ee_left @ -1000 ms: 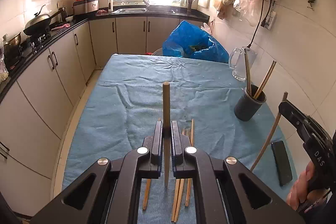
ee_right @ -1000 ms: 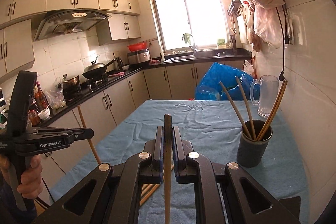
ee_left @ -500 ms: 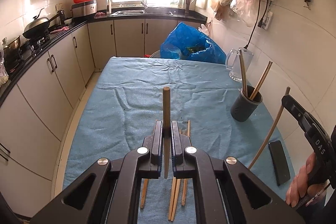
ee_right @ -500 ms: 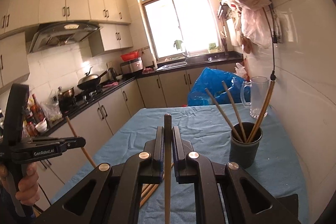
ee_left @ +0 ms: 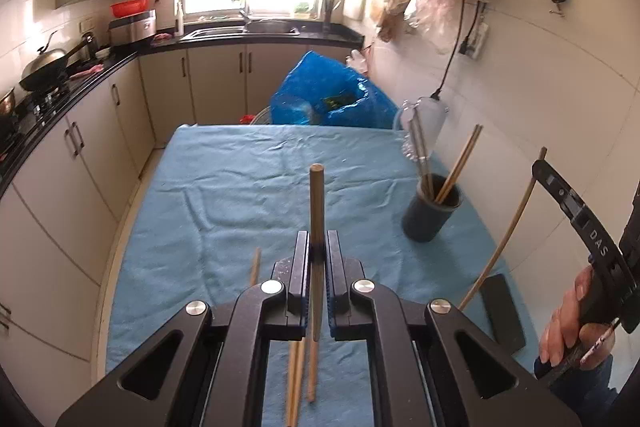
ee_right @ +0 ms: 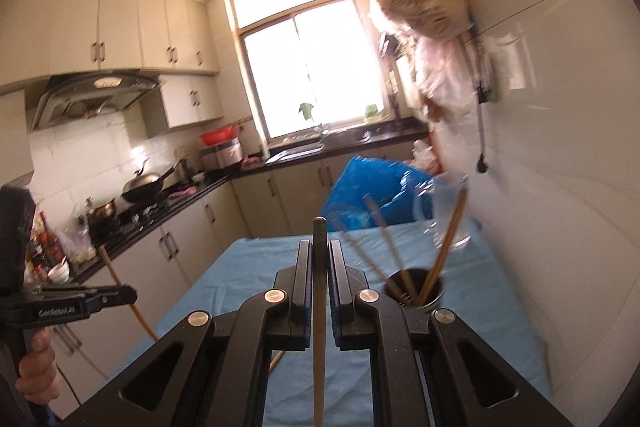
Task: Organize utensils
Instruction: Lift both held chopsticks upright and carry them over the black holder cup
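In the left wrist view my left gripper (ee_left: 318, 241) is shut on a wooden chopstick (ee_left: 316, 199) that points forward over the blue cloth. A dark holder cup (ee_left: 431, 217) with several chopsticks stands ahead to the right. Loose chopsticks (ee_left: 296, 375) lie on the cloth under my fingers. At the right edge my right gripper (ee_left: 540, 171) grips a second chopstick (ee_left: 500, 251). In the right wrist view my right gripper (ee_right: 320, 247) is shut on its chopstick (ee_right: 319, 311), with the holder cup (ee_right: 416, 293) just ahead to the right. My left gripper (ee_right: 130, 295) shows at the left.
A black phone (ee_left: 502, 311) lies by the table's right edge. A glass jug (ee_left: 424, 119) and a blue bag (ee_left: 328, 99) stand at the far end. The tiled wall runs along the right side. Kitchen cabinets and a stove line the left.
Both grippers have lifted and moved forward with their chopsticks. In the right wrist view the holder cup has come closer and lower, and the picture has tilted and blurred.
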